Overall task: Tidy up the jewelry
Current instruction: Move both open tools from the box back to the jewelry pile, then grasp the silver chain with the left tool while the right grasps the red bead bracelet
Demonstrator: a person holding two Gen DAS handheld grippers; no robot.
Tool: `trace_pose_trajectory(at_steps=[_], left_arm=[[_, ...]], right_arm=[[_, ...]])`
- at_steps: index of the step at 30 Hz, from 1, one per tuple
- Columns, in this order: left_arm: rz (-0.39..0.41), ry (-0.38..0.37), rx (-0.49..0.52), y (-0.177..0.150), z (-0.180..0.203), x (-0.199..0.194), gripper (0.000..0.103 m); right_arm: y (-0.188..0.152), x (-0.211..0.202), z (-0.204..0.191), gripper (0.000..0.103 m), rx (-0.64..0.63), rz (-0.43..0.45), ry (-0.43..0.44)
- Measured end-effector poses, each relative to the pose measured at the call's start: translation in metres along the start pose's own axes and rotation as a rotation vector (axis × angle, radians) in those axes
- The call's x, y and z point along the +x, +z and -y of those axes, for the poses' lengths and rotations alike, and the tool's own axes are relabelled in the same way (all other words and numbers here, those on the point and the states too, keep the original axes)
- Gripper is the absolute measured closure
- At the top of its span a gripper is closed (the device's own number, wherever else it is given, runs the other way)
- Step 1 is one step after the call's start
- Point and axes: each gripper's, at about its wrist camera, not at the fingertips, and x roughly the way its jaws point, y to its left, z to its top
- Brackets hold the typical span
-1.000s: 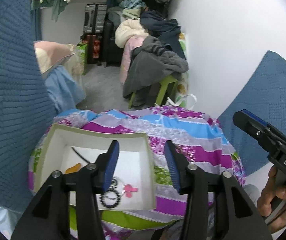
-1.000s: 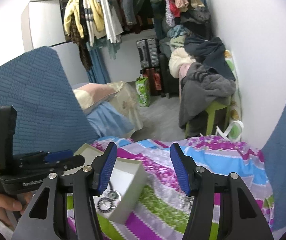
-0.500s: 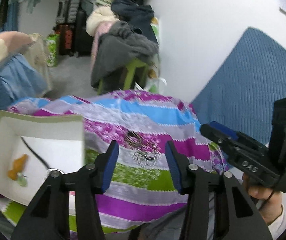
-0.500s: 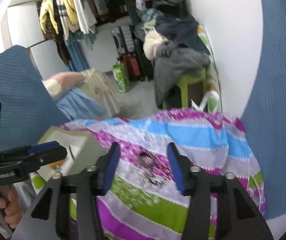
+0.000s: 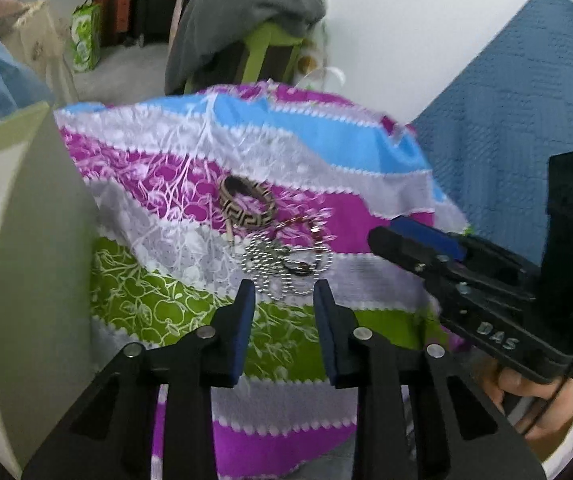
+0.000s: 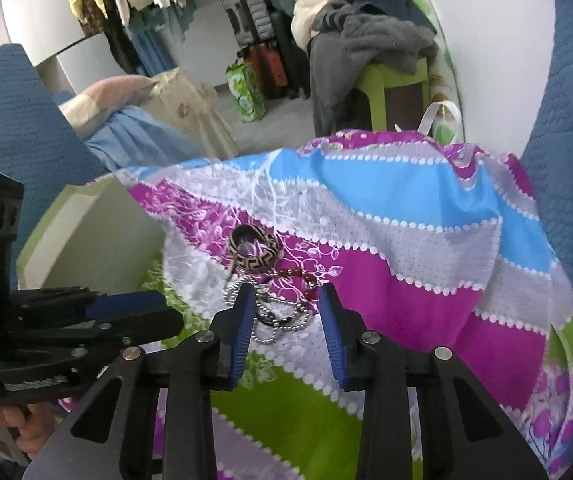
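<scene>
Both grippers, left gripper (image 5: 280, 292) and right gripper (image 6: 282, 296), jaws closing on nothing yet, hover at jewelry pile (image 5: 274, 248) on striped cloth (image 5: 326, 140) beside box (image 5: 42, 240). Pickup step; next: pinch one chain (image 6: 282, 324), carry to box.

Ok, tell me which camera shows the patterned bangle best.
The left wrist view: the bangle lies unobstructed on the striped cloth, its black-and-tan pattern readable. The right wrist view shows it too, whole but smaller.

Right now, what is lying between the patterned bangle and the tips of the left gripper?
In the left wrist view, a tangled silver ball chain with a red beaded strand lies between the patterned bangle and the left gripper, whose jaws are closing.
</scene>
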Motion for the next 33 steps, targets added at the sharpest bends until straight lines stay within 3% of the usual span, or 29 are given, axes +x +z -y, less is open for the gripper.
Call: trace_pose_trajectory(at_steps=[4,9,12,16,18,20,21,26,33], left_arm=[[-0.03,-0.003,-0.014,0.003,-0.005,0.023,0.072],[-0.036,-0.001,0.06,0.007,0.004,0.036,0.072],[-0.03,0.042,0.123,0.008,0.012,0.042,0.072],[-0.041,0.043,0.121,0.009,0.009,0.05,0.073],[-0.039,0.052,0.13,0.01,0.009,0.052,0.078],[-0.035,0.086,0.151,0.009,0.01,0.053,0.097],[-0.036,0.087,0.155,0.009,0.01,0.054,0.097],[-0.045,0.064,0.141,0.007,0.007,0.051,0.097],[-0.017,-0.004,0.065,0.001,-0.002,0.012,0.098]], right_arm=[[0.002,0.014,0.009,0.073,0.003,-0.016,0.014],[0.006,0.033,0.019,0.073,-0.004,-0.065,-0.008],[0.007,0.04,0.022,0.075,-0.007,-0.081,0.009],[0.008,0.052,0.021,0.079,-0.026,-0.11,0.024],[0.008,0.056,0.019,0.085,-0.039,-0.123,0.023],[0.008,0.06,0.017,0.087,-0.056,-0.131,0.018],[0.008,0.061,0.016,0.087,-0.063,-0.134,0.016],[0.007,0.067,0.013,0.087,-0.074,-0.15,0.014],[0.006,0.07,0.005,0.087,-0.112,-0.149,-0.02]])
